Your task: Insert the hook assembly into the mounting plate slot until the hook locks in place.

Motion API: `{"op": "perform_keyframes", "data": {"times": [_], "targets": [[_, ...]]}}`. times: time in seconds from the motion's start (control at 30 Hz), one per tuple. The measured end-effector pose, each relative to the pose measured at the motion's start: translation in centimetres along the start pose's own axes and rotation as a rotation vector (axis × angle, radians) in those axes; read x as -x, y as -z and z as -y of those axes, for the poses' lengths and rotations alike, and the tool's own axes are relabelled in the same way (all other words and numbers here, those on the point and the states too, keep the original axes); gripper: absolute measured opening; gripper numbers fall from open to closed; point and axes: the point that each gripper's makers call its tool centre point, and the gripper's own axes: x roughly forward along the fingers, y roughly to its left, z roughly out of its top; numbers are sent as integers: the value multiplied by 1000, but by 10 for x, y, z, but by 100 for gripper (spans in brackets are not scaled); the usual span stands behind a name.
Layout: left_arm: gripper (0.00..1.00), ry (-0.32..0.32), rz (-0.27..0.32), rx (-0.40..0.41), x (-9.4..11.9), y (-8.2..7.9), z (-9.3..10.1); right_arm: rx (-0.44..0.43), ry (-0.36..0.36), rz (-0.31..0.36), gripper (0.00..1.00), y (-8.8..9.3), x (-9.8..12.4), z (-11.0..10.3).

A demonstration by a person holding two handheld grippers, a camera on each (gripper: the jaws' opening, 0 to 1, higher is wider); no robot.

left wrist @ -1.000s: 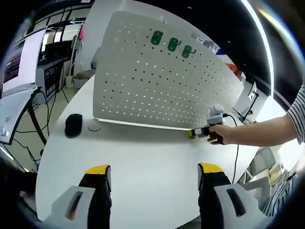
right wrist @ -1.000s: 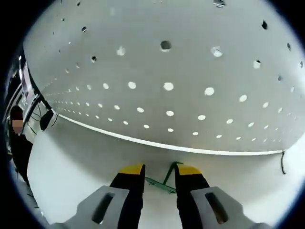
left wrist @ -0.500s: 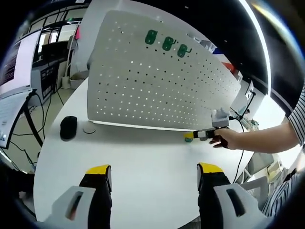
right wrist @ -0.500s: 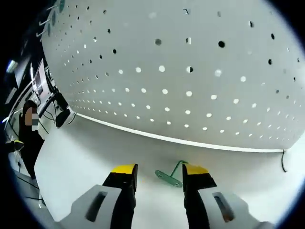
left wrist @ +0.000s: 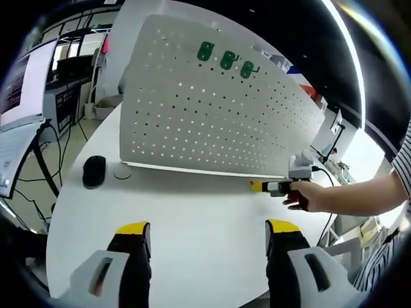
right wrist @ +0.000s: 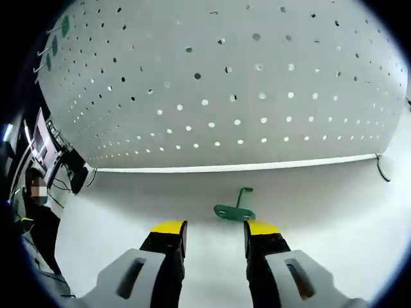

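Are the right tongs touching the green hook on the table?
Apart. In the right gripper view, bare table shows between the green hook and the open right tongs.

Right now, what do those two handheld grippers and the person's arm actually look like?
Each gripper has two black jaws capped with yellow tips on pale grey bodies with slotted openings: the left gripper and the right gripper match. Seen from the left gripper view, the right one carries a grey box and a trailing black cable. The person wears a striped short sleeve.

Our left gripper (left wrist: 209, 236) and right gripper (right wrist: 214, 233): grey bodies, black jaws, yellow tips; our sleeve (left wrist: 403, 160) is striped.
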Motion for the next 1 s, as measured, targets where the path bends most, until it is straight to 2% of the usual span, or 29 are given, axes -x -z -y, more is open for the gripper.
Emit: {"op": "perform_keyframes", "data": {"times": [0.4, 0.5, 0.73, 0.8, 0.9, 1.0], "targets": [[74, -5, -3, 6, -1, 1, -4, -32, 52, 14, 33, -12, -19, 2], [74, -6, 1, 8, -1, 0, -5, 34, 88, 9, 27, -13, -19, 5], [74, -13, -1, 8, 0, 1, -8, 52, 123, 3, 10, -8, -13, 16], [74, -13, -2, 9, 1, 2, -9, 83, 135, 9, 6, -8, -10, 18], [74, -12, -2, 10, 1, 3, -7, 86, 139, 15, 6, -9, -7, 20], [74, -11, -3, 11, 1, 4, -7, 89, 147, 17, 12, -7, -4, 17]]}}
